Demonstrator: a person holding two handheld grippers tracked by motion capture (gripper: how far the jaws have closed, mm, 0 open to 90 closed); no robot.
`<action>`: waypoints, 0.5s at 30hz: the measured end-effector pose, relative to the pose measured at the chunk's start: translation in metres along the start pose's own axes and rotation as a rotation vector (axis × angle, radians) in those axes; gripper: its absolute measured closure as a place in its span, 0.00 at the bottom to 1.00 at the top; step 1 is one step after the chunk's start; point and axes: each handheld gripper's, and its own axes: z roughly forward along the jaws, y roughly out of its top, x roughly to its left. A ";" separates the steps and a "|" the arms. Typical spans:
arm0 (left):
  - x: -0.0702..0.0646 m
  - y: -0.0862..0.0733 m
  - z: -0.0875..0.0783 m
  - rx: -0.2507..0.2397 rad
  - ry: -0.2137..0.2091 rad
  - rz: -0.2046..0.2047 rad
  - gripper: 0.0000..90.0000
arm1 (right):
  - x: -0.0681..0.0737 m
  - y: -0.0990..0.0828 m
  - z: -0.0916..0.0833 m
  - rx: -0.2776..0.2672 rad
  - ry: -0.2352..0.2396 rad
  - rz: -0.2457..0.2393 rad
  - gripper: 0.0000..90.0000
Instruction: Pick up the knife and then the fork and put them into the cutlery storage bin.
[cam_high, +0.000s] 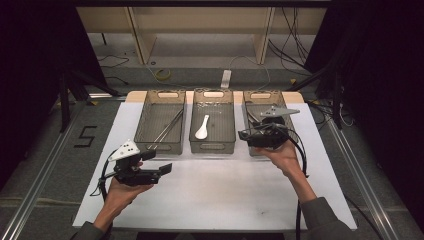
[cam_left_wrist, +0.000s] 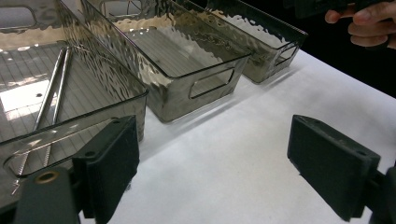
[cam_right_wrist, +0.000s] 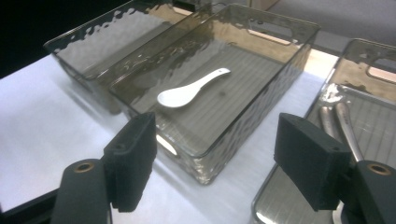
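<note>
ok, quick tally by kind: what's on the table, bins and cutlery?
Bins: 3, left, middle, right.
Chopsticks: 2, in the left bin.
White spoon: 1, in the middle bin.
Metal cutlery handles: 2 in the right bin, kind unclear.
Total: 8.

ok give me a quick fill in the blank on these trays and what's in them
1. The white spoon lies in the ____ of the three trays.
2. The left tray holds a pair of metal ____.
3. The right gripper has its jaws ____, with nothing between them.
4. The left gripper hovers over the ____ sheet in front of the trays.

Missing words: middle; chopsticks; open; white
</note>
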 end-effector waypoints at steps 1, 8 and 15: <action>0.000 0.000 0.000 0.000 -0.001 -0.001 0.18 | 0.001 -0.001 0.000 -0.004 0.000 -0.009 0.33; 0.000 0.000 0.000 0.003 -0.005 0.001 0.18 | 0.012 -0.011 -0.002 -0.011 0.028 -0.026 0.31; 0.000 0.000 0.000 0.006 -0.008 0.004 0.18 | 0.019 -0.021 -0.009 -0.048 0.049 -0.017 0.31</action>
